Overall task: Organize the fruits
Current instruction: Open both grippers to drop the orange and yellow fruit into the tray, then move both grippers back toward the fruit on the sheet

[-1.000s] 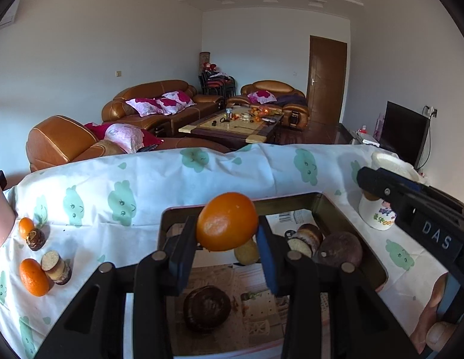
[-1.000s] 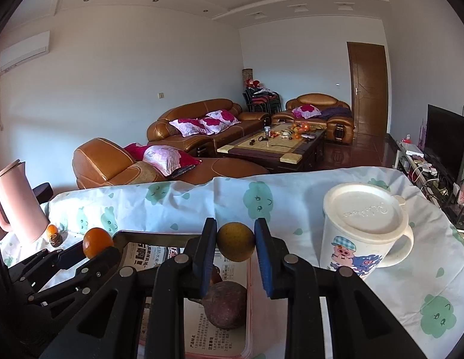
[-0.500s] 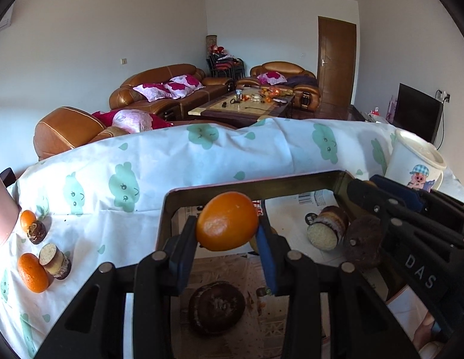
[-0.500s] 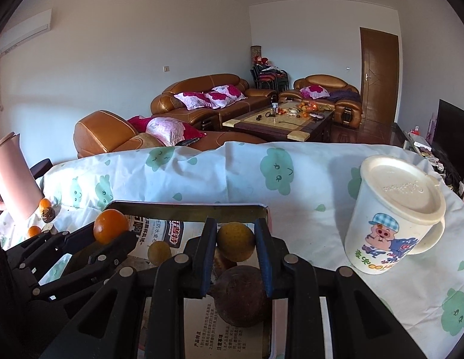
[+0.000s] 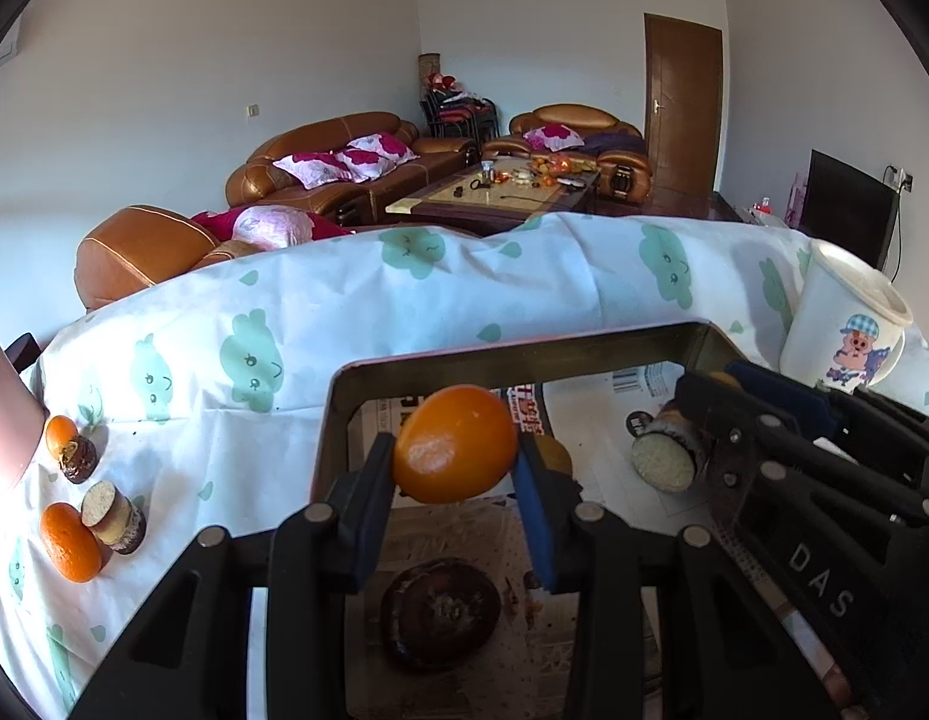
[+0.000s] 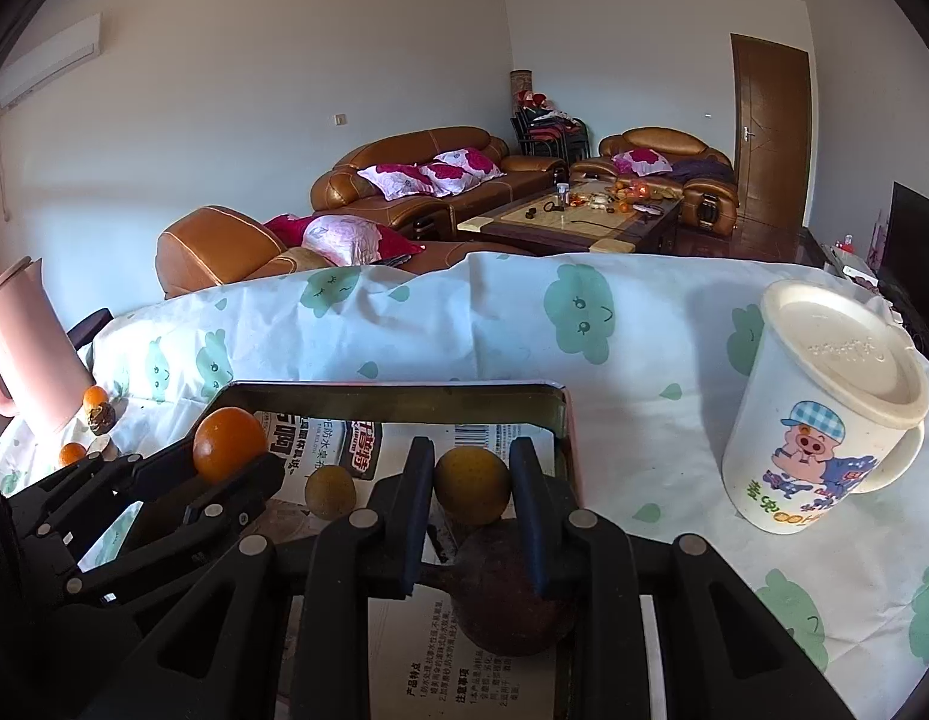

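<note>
My left gripper (image 5: 455, 480) is shut on an orange (image 5: 455, 444) and holds it over the metal tray (image 5: 524, 354). It also shows in the right wrist view (image 6: 230, 444). My right gripper (image 6: 471, 480) is shut on a small yellow-brown fruit (image 6: 471, 486) above the tray's right side (image 6: 566, 420). In the tray, on newspaper, lie a dark round fruit (image 5: 440, 612), a cut dark piece (image 5: 665, 462), a brown fruit (image 6: 506, 588) and a small yellow fruit (image 6: 330, 492).
A lidded cartoon mug (image 6: 824, 408) stands right of the tray. On the cloth at left lie two oranges (image 5: 71, 543) (image 5: 59, 435) and dark cut pieces (image 5: 113, 516), beside a pink jug (image 6: 26, 348). Sofas and a coffee table lie beyond.
Both grippers have tilted down and moved lower over the tray, each still holding its fruit. The right gripper has come closer to the left one.
</note>
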The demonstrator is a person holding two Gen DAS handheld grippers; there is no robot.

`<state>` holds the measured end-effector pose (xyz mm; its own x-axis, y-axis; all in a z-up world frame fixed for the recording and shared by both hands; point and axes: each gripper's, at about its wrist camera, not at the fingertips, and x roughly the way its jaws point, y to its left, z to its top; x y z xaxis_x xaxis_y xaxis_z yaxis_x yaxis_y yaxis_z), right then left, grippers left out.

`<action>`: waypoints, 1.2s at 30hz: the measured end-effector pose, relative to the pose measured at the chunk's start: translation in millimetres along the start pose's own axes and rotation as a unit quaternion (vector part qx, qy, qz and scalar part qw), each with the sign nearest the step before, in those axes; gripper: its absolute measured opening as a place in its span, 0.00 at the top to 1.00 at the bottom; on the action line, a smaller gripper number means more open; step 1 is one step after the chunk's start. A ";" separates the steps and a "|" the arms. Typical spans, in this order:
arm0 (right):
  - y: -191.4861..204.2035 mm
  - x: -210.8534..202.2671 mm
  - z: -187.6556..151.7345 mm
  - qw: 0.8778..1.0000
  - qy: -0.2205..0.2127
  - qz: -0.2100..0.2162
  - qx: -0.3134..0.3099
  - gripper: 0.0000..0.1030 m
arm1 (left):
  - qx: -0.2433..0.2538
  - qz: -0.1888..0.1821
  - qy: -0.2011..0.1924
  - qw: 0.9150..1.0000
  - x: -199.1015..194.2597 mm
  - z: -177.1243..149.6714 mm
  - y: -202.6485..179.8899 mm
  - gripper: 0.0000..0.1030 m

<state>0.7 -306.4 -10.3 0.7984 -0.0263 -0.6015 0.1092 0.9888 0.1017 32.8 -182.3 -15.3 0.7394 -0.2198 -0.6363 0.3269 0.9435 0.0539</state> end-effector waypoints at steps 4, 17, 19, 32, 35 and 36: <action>0.9 -0.5 -0.2 1.000 -0.004 0.018 0.006 0.73 | 0.001 0.003 -0.008 1.000 -3.6 -0.6 -0.6 0.61; -12.3 -18.6 3.9 0.996 -0.045 0.059 0.057 0.40 | -0.007 0.025 -0.037 0.999 -16.8 -2.2 1.3 0.06; -15.8 -28.8 6.0 0.994 -0.070 0.057 0.065 0.39 | -0.001 0.027 -0.050 0.998 -22.2 -3.1 -0.9 0.04; -21.1 -53.0 2.2 0.985 -0.158 -0.029 0.068 0.27 | -0.011 0.049 -0.077 0.996 -42.4 -11.4 10.3 0.00; -19.2 -55.9 -2.1 0.982 -0.174 -0.039 0.062 0.27 | -0.018 0.053 -0.089 0.994 -51.9 -16.6 15.4 0.00; -18.3 -57.9 -3.9 0.981 -0.182 -0.040 0.061 0.27 | -0.022 0.055 -0.094 0.994 -54.5 -17.5 17.2 0.00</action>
<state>-49.9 -322.4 19.6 0.9404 -0.1762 -0.2910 0.2326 0.9572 0.1721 -12.1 -149.8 6.7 0.8678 -0.1541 -0.4724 0.2157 0.9733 0.0787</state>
